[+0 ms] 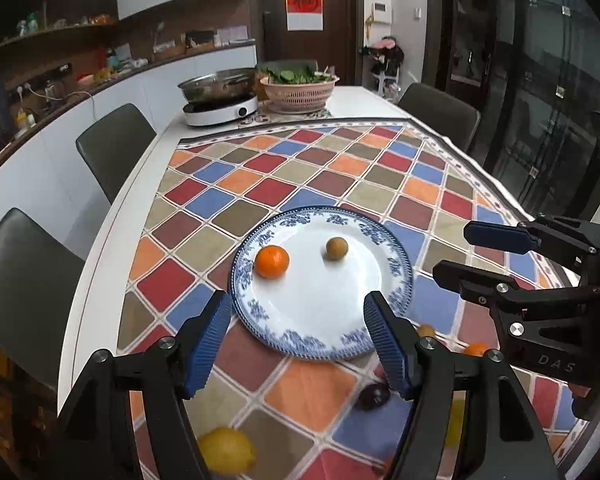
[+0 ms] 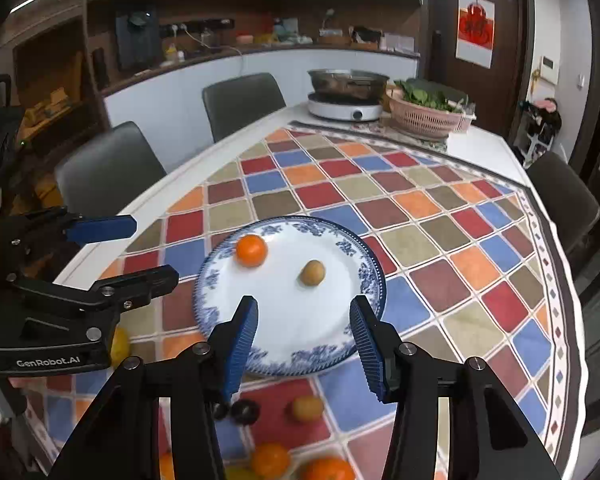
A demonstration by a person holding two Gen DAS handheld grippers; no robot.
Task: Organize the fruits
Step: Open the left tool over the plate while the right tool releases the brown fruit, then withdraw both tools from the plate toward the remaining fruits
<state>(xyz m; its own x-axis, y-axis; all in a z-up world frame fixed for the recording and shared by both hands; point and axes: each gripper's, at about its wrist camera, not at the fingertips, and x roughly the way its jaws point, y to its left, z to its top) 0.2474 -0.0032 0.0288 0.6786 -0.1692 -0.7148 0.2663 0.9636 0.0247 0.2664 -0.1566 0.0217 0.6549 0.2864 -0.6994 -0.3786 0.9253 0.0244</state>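
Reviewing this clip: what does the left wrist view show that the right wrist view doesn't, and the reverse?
Only the left wrist view shows a whole lemon near the left gripper, which is open and empty. Only the right wrist view shows two more tangerines at the bottom edge, below the open, empty right gripper. Both show the blue-rimmed plate holding one tangerine and a small brown fruit.

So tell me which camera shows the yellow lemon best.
Left wrist view: the lemon lies nearly whole on the cloth, near the bottom edge. In the right wrist view only a yellow sliver shows behind the left claw's body.
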